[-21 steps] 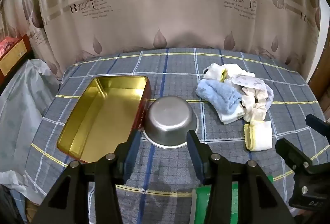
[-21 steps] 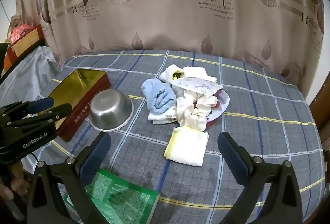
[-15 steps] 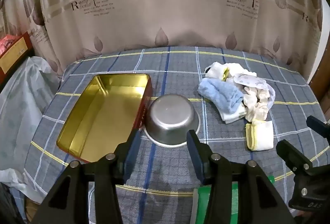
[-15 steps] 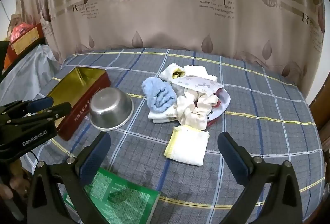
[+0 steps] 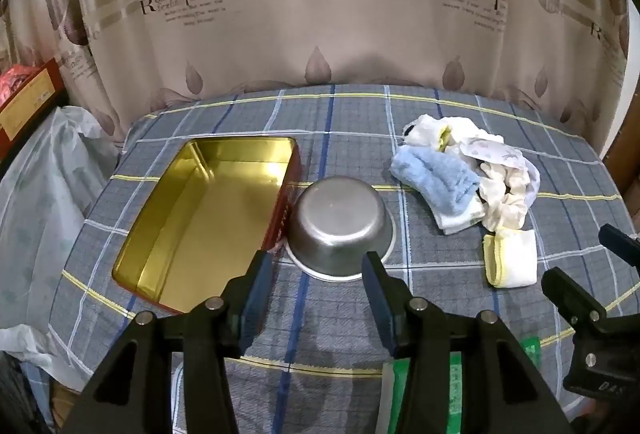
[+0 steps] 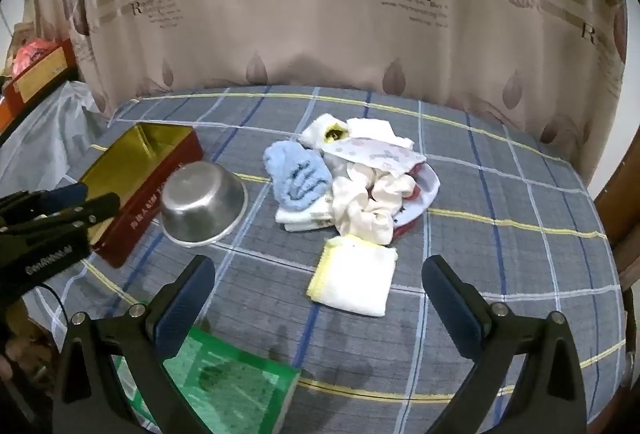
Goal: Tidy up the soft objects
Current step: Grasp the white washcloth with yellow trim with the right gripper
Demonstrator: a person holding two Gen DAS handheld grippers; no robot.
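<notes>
A pile of soft cloths lies on the plaid table: a blue fluffy cloth (image 6: 298, 180), white and cream cloths (image 6: 368, 206), partly on a plate (image 6: 430, 190). A folded white cloth with yellow trim (image 6: 352, 280) lies alone in front of the pile; it also shows in the left wrist view (image 5: 510, 262). An open gold-lined red tin (image 5: 208, 214) sits at left, empty. My right gripper (image 6: 318, 302) is open and empty, just short of the folded cloth. My left gripper (image 5: 316, 292) is open and empty, just short of an upturned steel bowl (image 5: 340, 226).
A green booklet (image 6: 224, 386) lies at the table's near edge. A curtain hangs behind the table. A white plastic bag (image 5: 36, 194) and a red box (image 5: 28, 94) are off the left side.
Both grippers have drifted slightly; the scene has shifted a little in both views. Nothing has been taken hold of or moved on the table.
</notes>
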